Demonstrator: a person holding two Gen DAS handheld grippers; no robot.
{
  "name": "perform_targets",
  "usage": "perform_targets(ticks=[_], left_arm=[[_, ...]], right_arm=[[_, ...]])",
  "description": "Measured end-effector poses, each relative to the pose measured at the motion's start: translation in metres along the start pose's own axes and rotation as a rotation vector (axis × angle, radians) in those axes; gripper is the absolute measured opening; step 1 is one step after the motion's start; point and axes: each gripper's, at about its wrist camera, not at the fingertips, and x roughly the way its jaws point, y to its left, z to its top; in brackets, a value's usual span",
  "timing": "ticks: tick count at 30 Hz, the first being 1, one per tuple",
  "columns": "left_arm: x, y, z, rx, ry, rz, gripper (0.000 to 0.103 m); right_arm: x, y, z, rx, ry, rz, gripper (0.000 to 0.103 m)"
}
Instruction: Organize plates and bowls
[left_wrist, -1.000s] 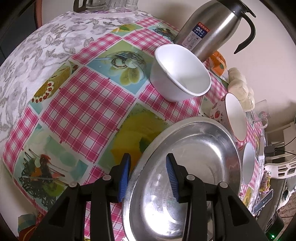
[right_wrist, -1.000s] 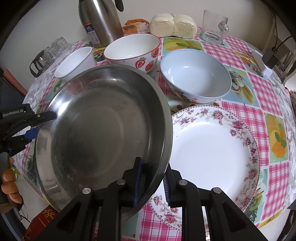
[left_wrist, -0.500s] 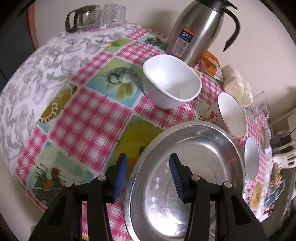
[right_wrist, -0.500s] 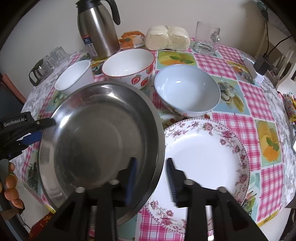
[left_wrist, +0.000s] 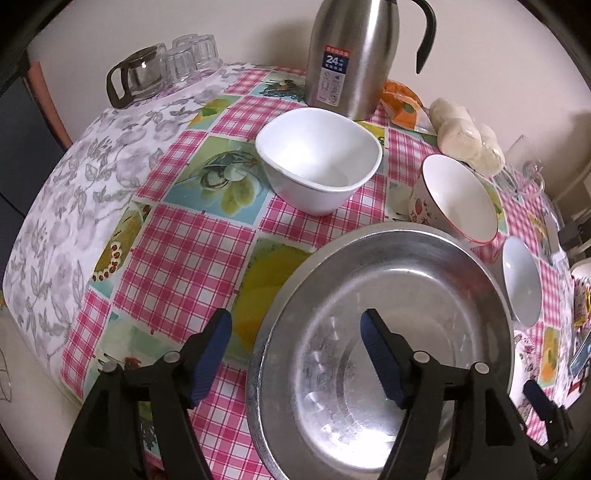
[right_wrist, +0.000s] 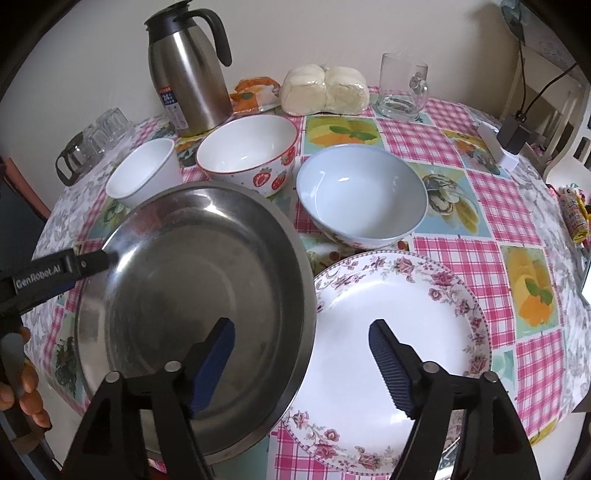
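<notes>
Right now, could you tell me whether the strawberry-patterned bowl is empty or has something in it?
Empty. The strawberry bowl stands upright on the tablecloth, and its white inside shows bare down to the bottom in the right wrist view.

The round steel plate (right_wrist: 192, 295) overlaps the left rim of the white floral-edged plate (right_wrist: 399, 332), hiding it. The steel plate's own 6 o'clock edge is cut off by the frame and black gripper arms. At 9 o'clock, only fingertips of a hand (right_wrist: 26, 387) show. At 3 o'clock, small packets (right_wrist: 572, 214) are too small to identify.
</notes>
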Motion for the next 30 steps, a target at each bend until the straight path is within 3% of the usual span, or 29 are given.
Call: perform_targets(ticks=[4, 7, 14, 20, 30], left_arm=[[-0.001, -0.004, -0.001, 0.018, -0.008, 0.019, 0.076], [-0.001, -0.005, -0.001, 0.028, -0.018, 0.034, 0.086], [-0.003, -0.009, -0.001, 0.059, -0.038, 0.052, 0.087], [-0.005, -0.012, -0.002, 0.076, -0.054, 0.053, 0.097], [-0.015, -0.021, -0.003, 0.080, -0.086, -0.010, 0.097]], right_arm=[[-0.001, -0.003, 0.001, 0.013, -0.014, -0.006, 0.084], [-0.002, -0.006, 0.001, 0.023, -0.028, -0.009, 0.087], [-0.004, -0.010, 0.002, 0.050, -0.045, -0.004, 0.101], [-0.005, -0.014, 0.003, 0.068, -0.062, 0.012, 0.103], [-0.013, -0.023, 0.004, 0.079, -0.090, 0.016, 0.103]])
